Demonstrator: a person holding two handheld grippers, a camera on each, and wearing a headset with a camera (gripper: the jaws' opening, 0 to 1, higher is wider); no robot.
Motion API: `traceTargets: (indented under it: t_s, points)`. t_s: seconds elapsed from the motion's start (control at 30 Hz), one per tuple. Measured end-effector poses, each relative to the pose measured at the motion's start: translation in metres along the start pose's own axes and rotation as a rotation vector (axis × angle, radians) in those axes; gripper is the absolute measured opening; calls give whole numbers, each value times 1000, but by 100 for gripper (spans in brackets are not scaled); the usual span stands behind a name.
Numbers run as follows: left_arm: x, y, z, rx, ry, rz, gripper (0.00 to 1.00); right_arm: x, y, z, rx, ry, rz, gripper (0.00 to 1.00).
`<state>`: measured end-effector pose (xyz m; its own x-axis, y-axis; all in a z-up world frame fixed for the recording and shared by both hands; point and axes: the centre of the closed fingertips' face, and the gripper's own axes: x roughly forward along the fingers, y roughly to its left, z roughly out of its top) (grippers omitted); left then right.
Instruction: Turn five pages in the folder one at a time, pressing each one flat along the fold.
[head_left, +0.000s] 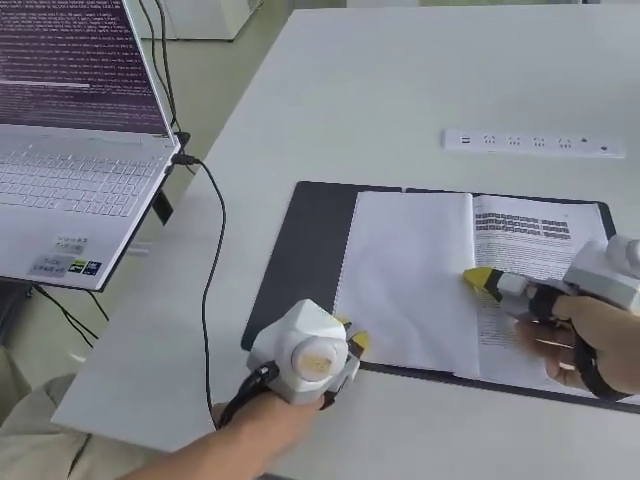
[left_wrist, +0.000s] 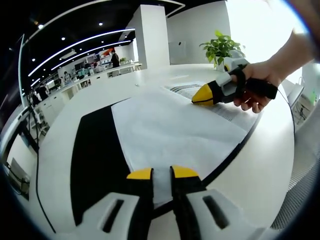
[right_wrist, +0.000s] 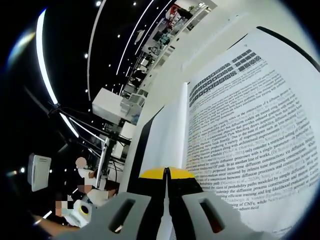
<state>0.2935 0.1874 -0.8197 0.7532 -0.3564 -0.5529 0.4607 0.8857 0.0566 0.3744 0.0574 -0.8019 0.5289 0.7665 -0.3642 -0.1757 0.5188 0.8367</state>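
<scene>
An open black folder (head_left: 300, 260) lies on the white table. Its left page (head_left: 410, 270) is blank white and lies flat; its right page (head_left: 530, 240) is printed text. My right gripper (head_left: 478, 278) is shut, its yellow tips resting on the sheets at the fold between the two pages. In the right gripper view (right_wrist: 166, 175) the jaws meet over the fold beside the printed page (right_wrist: 240, 125). My left gripper (head_left: 355, 340) hovers at the folder's front edge, over the blank page's (left_wrist: 170, 130) near edge, jaws (left_wrist: 161, 174) narrowly open with nothing between them. The right gripper (left_wrist: 202, 95) shows across the page.
An open laptop (head_left: 70, 120) sits at the far left with a black cable (head_left: 212, 260) running down past the folder. A white power strip (head_left: 535, 143) lies behind the folder. The table's front edge is close below the left gripper.
</scene>
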Motion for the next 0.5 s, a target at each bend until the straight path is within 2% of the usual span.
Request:
traceTargets:
  t_s: [0.27, 0.5]
  points:
    - [0, 0, 0, -1, -3, 1, 12, -15, 6, -31, -2, 58, 32, 0]
    - [-1, 1, 0, -1, -5, 7, 12, -28, 13, -55, 12, 84, 56, 0]
